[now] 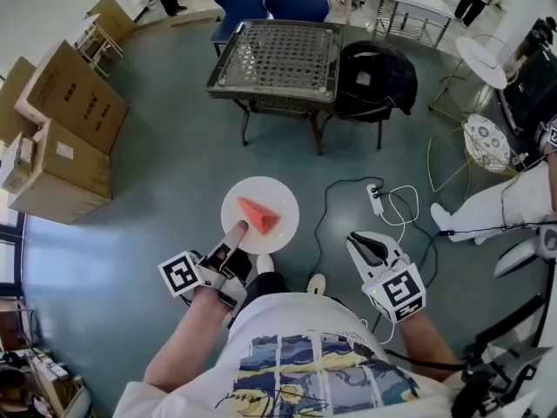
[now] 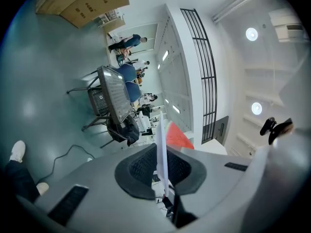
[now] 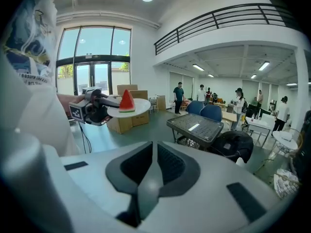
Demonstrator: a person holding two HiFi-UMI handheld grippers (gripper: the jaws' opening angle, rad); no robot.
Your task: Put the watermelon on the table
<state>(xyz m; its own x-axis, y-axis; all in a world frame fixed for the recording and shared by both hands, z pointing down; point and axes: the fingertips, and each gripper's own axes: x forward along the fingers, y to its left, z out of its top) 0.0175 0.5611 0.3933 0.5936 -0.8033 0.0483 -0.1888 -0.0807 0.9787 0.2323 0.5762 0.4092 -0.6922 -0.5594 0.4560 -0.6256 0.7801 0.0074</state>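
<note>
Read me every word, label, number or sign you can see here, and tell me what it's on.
No text here can be read.
Cardboard boxes, head view: white labels, too small to read.
Cardboard box, left gripper view: dark print, blurred.
Marker cube at left and marker cube at right: black-and-white square patterns, no words.

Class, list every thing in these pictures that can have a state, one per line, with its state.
left gripper: shut on the plate's rim
plate: held off the floor, roughly level
watermelon slice: resting on the plate
right gripper: shut, nothing between its jaws
</note>
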